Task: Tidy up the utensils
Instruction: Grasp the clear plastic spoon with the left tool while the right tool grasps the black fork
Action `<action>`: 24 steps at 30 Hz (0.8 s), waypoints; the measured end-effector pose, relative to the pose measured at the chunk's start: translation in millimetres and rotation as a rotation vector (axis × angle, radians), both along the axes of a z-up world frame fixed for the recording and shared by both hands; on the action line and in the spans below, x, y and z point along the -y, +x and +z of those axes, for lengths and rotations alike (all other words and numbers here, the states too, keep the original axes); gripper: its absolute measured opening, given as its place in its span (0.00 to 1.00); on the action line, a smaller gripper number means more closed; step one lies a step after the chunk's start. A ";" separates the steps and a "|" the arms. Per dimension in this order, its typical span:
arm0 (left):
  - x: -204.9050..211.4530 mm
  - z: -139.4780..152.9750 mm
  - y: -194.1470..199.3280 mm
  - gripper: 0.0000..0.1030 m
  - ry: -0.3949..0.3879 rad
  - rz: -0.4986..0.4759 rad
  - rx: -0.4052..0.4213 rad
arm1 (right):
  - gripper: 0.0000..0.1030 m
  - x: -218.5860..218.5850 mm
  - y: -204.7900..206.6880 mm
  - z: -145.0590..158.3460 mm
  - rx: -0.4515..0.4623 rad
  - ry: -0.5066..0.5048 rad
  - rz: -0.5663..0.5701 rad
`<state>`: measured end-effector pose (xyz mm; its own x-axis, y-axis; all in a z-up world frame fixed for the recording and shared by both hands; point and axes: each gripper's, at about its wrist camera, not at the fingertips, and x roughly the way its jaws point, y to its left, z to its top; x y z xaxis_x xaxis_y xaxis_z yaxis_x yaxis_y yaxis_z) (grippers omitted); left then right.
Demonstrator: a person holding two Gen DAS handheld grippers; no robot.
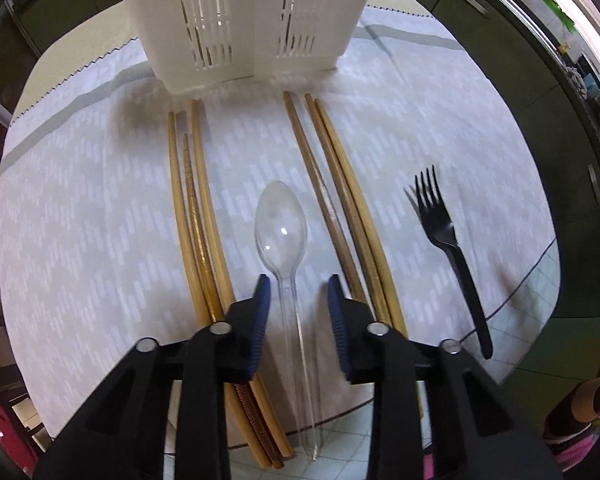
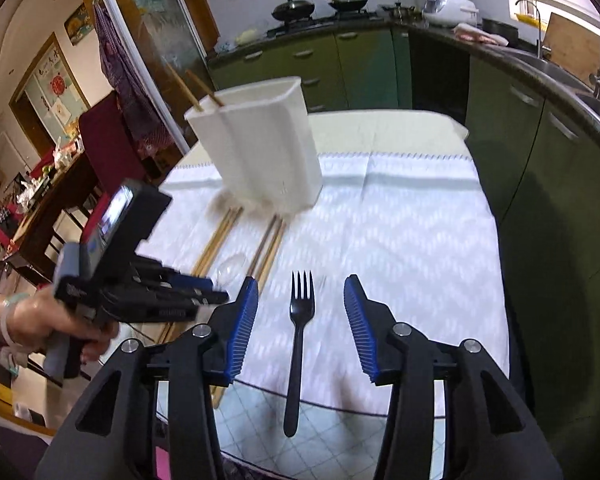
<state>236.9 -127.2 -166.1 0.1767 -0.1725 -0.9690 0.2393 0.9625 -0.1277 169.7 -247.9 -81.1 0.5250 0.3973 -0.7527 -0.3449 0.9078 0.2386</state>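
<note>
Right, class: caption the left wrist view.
Left tool straddling a clear plastic spoon between wooden chopstick bundles.

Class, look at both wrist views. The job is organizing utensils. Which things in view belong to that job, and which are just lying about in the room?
Belongs to the job:
- clear plastic spoon
- black plastic fork
- wooden chopsticks
- white utensil holder
- left claw
- right claw

Just lying about:
- woks on the stove
- rice cooker
- cutting board
- red chair

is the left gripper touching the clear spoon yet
Apart. The left wrist view shows bare cloth either side of the clear spoon handle, between it and the left gripper pads.
</note>
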 end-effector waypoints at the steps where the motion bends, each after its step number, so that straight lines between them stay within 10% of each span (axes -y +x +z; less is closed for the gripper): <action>1: -0.4 -0.5 0.5 0.17 0.003 0.003 0.003 | 0.46 -2.2 0.0 -4.0 -0.008 -0.010 0.002; 9: -19.0 6.4 3.0 0.08 -0.030 0.016 0.016 | 0.52 -26.6 11.6 -43.1 -0.114 -0.098 0.078; 24: -33.0 48.2 -25.8 0.08 -0.058 -0.033 0.127 | 0.31 -68.8 39.6 -102.9 -0.285 -0.247 0.151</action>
<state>211.1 -94.2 -117.9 0.2905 -0.2350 -0.9276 0.2884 0.9458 -0.1493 209.3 -179.1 -184.0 0.2311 0.2426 -0.9422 -0.4299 0.8942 0.1247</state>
